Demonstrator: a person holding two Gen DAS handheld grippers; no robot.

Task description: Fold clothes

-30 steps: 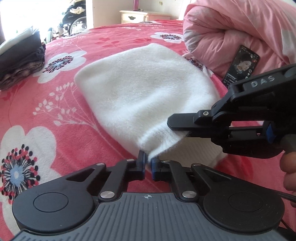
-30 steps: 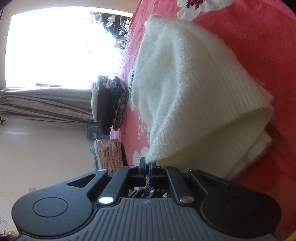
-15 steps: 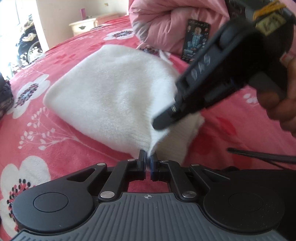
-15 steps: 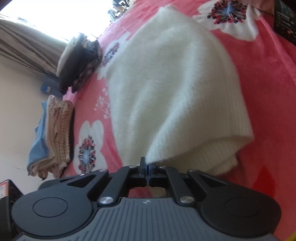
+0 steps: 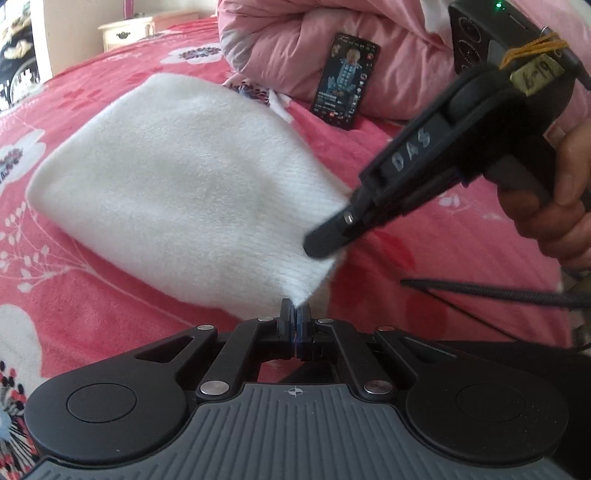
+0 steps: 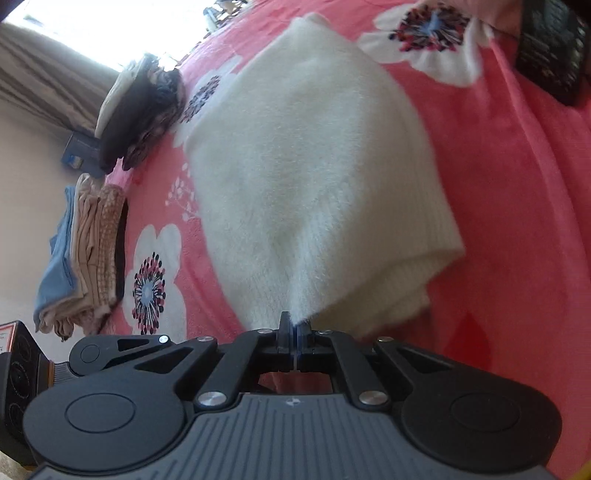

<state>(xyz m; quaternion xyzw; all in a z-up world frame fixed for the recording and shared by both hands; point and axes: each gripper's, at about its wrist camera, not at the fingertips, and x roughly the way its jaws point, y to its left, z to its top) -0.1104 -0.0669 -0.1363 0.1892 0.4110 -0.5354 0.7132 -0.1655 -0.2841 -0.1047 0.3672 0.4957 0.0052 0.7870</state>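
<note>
A fluffy white sweater lies folded on the red flowered bedspread. My left gripper is shut on the near corner of its ribbed hem, which is lifted off the bed. The right gripper reaches in from the right in the left wrist view, held by a hand, and pinches the same hem a little farther along. In the right wrist view the right gripper is shut on the white sweater, whose top layer rises to the pads while lower layers rest on the bed.
A phone leans against a pink duvet at the back right. A pile of dark folded clothes and a beige and blue pile sit near the bed's left edge. A cable runs at the right. A bedside cabinet stands behind.
Both grippers kept their hold on the hem and rolled; the right one tilted upward and rose a little, lifting the sweater's edge higher off the bed.
</note>
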